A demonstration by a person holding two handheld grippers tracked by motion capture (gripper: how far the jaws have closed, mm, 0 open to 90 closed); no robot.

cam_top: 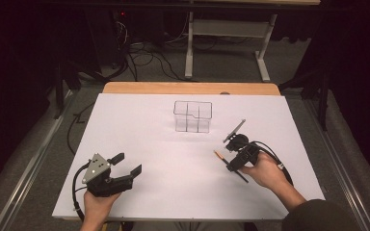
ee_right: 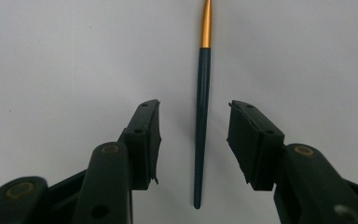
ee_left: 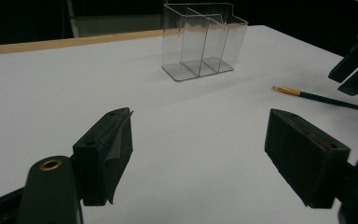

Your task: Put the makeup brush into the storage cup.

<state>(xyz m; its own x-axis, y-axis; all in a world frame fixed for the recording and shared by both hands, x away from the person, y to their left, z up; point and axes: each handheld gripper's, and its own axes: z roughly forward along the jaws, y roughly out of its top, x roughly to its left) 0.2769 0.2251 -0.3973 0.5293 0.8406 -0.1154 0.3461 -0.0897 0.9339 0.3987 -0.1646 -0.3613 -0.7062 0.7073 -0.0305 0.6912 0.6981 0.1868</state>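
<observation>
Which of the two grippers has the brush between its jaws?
The right gripper: the dark-handled brush with a gold ferrule lies on the table between its open jaws, not yet gripped. The left gripper has nothing between its jaws.

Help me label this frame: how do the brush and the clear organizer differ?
The brush lies flat on the table between the right gripper's open jaws; the organizer stands upright farther back. The brush is thin, dark, gold-banded; the organizer is boxy, clear, with compartments. Both rest on the white sheet.

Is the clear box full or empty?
Empty. The box stands upright, and through its clear walls only bare dividers show. The brush lies outside on the table.
</observation>
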